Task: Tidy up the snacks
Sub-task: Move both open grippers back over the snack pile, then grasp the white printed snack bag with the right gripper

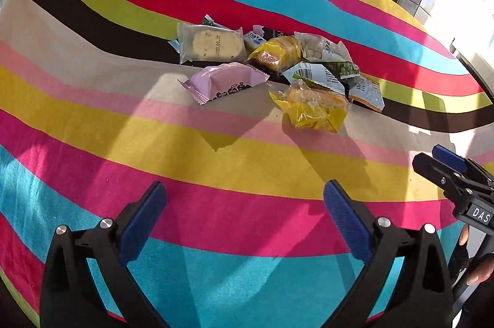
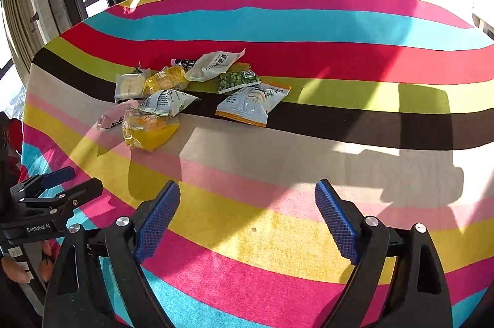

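Observation:
A loose pile of snack packets lies mid-table on the striped cloth [image 1: 216,167]. It holds a clear packet with a pale cookie [image 1: 213,45], a pink packet [image 1: 222,81], two yellow cake packets [image 1: 311,108] [image 1: 276,53], and white-and-green packets [image 1: 321,74]. In the right wrist view I also see a green pea packet [image 2: 237,81] and an orange-edged white packet [image 2: 250,104]. My left gripper [image 1: 245,189] hangs open and empty, short of the pile. My right gripper [image 2: 247,186] is likewise open and empty, well in front of the packets.
The striped cloth [image 2: 278,235] covers the whole table. Each gripper shows at the edge of the other's view: the right gripper [image 1: 444,164] at the right, the left gripper [image 2: 71,182] at the left, with a person's fingers [image 2: 15,272] on its handle. Windows stand beyond the far edge.

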{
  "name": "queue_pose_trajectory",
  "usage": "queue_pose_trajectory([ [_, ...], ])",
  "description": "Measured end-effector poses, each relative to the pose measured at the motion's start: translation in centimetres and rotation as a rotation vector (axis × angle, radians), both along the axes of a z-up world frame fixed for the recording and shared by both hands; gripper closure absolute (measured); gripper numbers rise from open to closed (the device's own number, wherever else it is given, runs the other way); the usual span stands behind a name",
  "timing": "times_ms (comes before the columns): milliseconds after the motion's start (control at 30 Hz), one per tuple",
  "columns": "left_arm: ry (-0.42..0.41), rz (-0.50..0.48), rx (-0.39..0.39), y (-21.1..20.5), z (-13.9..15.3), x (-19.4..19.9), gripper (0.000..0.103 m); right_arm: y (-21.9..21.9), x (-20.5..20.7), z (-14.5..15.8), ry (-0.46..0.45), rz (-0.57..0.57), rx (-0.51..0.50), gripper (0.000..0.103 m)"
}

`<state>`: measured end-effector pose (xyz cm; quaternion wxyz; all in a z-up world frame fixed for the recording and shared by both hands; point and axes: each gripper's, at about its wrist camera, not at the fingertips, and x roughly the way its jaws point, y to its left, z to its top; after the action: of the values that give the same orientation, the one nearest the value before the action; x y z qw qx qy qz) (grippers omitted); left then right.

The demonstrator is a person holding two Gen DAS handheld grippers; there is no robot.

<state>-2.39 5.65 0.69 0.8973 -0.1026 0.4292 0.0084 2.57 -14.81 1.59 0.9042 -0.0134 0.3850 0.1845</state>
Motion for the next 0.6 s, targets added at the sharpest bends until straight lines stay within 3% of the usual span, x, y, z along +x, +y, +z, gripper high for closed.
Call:
queue_pose_trajectory([
  [133, -0.04, 0.003, -0.086, 1.2, 0.2, -0.7, 0.002, 1.6, 5.1, -0.7, -0.022, 0.079, -0.109, 0.016],
  [267, -0.044, 0.003, -0.092, 1.3, 0.3, -0.7, 0.002, 1.9, 9.6, -1.1, -0.007, 0.169, -0.123, 0.016],
  [467, -0.042, 0.005, -0.088, 1.2, 0.3, -0.6, 0.002, 1.5, 15.3, -0.5, 0.095, 0.245, 0.053, 0.015],
  [600, -0.042, 0.004, -0.088, 1.2, 0.2, -0.6, 0.002, 2.4, 15.6, -1.3, 0.158, 0.333, 0.069, 0.013],
])
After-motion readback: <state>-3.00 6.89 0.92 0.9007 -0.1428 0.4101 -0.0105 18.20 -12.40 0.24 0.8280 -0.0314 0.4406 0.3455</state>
